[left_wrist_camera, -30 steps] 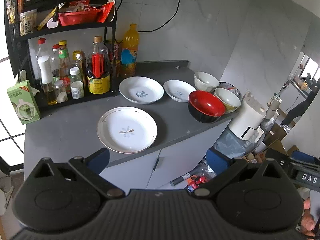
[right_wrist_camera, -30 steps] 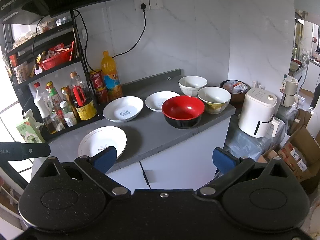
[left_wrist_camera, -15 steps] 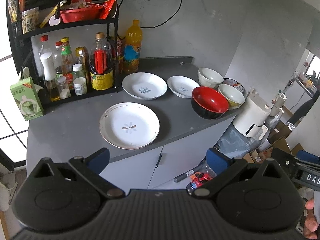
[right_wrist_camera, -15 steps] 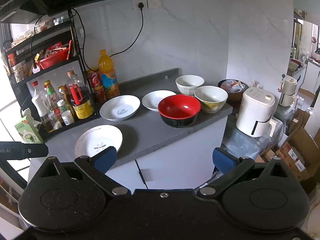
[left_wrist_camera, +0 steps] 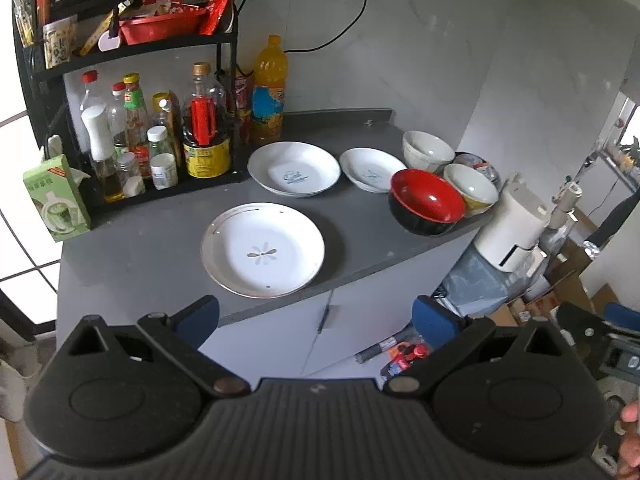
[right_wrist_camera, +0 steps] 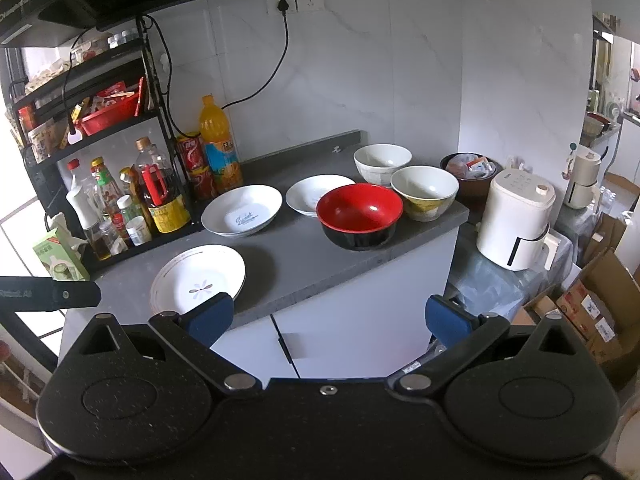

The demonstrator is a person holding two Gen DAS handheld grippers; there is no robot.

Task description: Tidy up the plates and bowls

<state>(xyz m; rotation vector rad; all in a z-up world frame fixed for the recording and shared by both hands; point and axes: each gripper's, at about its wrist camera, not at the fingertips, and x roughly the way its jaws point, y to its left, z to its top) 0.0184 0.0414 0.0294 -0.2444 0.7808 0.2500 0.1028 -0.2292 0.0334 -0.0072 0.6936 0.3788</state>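
Note:
On the grey counter [left_wrist_camera: 160, 240] lie three white plates: a large one with a flower mark [left_wrist_camera: 262, 250] [right_wrist_camera: 198, 278] near the front edge, a deep one with blue script [left_wrist_camera: 294, 168] [right_wrist_camera: 241, 210], and a small one [left_wrist_camera: 370, 169] [right_wrist_camera: 310, 194]. To their right stand a red and black bowl [left_wrist_camera: 426, 202] [right_wrist_camera: 359, 216], a cream bowl [left_wrist_camera: 472, 189] [right_wrist_camera: 424, 192] and a white bowl [left_wrist_camera: 426, 150] [right_wrist_camera: 382, 162]. My left gripper [left_wrist_camera: 316, 316] is open, short of the counter's front edge. My right gripper [right_wrist_camera: 328, 314] is open too, empty, in front of the cabinet.
A black rack [left_wrist_camera: 132, 52] with bottles and jars fills the counter's back left, with an orange drink bottle [left_wrist_camera: 271, 84] beside it. A green carton [left_wrist_camera: 56, 196] stands at the left edge. A white appliance [right_wrist_camera: 518, 218] and cardboard boxes [right_wrist_camera: 592, 308] sit lower, to the right.
Both views have shifted slightly toward the counter; the dishes sit a little lower and nearer in frame. Nothing on the counter has moved, and both grippers stay open.

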